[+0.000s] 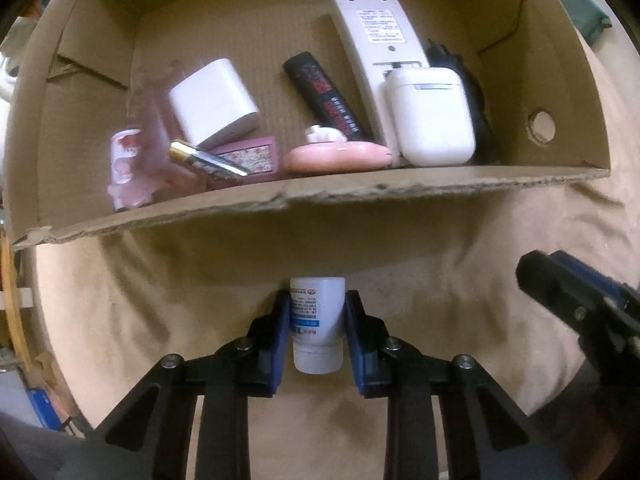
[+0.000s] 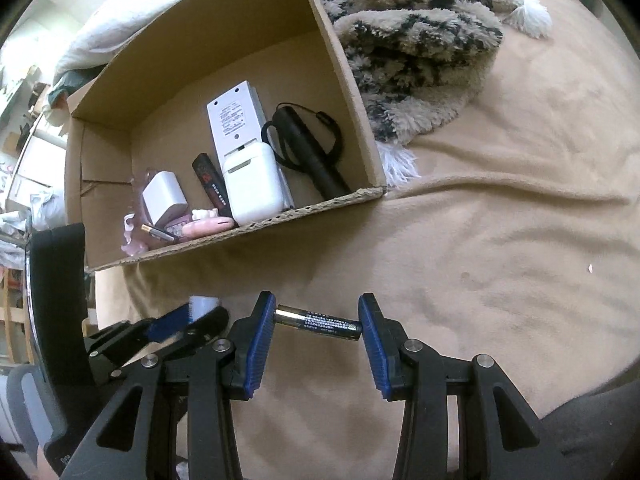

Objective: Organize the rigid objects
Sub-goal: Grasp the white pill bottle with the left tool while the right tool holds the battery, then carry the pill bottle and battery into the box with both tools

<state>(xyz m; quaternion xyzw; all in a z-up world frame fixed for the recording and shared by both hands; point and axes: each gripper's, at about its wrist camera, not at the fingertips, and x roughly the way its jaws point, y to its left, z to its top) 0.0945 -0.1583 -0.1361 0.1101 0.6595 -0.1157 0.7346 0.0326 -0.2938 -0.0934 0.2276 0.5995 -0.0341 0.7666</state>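
My left gripper is shut on a white tube with blue print, held above the tan blanket just before the cardboard box. My right gripper is shut on a black and gold battery, gripped end to end, in front of the box. The box holds a white remote, a white earbud case, a white charger, a black tube, a second battery, a pink round case and a black flashlight.
A tan blanket covers the surface. A fluffy black and cream throw lies right of the box. The right gripper shows at the right of the left wrist view; the left gripper shows at the left of the right wrist view.
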